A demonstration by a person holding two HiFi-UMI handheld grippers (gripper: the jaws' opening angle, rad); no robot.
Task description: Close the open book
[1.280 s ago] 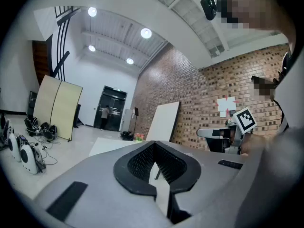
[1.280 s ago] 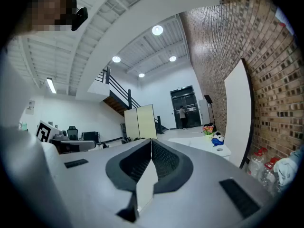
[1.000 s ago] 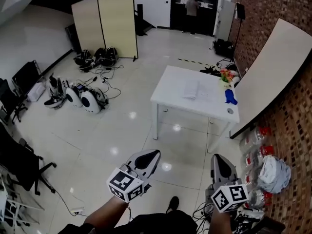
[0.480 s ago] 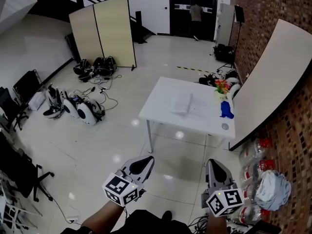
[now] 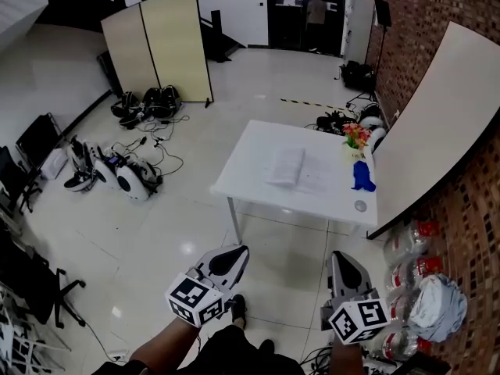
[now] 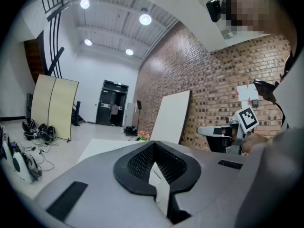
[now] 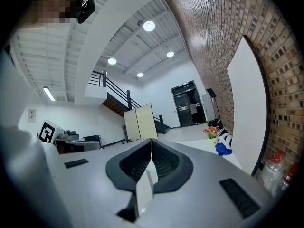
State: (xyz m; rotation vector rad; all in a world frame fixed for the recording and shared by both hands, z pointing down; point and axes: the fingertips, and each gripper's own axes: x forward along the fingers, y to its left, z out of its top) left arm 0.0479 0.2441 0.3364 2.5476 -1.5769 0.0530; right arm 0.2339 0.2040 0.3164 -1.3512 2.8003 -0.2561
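Note:
The open book (image 5: 296, 168) lies flat, pages up, in the middle of a white table (image 5: 242, 180) some way ahead across the floor. My left gripper (image 5: 238, 254) is low in the head view, well short of the table, shut with nothing in it. My right gripper (image 5: 342, 258) is beside it, also shut and empty. In the left gripper view the closed jaws (image 6: 154, 144) point toward the table (image 6: 97, 147). In the right gripper view the jaws (image 7: 151, 140) meet in a thin seam, with the table's far end (image 7: 202, 143) beyond them.
A flower vase (image 5: 356, 138), a blue object (image 5: 362, 176) and a small round thing (image 5: 359, 206) stand on the table's right side. A white board (image 5: 437, 123) leans on the brick wall. Bottles and a bag (image 5: 428, 280) lie right; gear and cables (image 5: 117, 174) left.
The table and book have come nearer and shifted left in the head view. Both grippers have stayed shut and empty at the bottom of the view.

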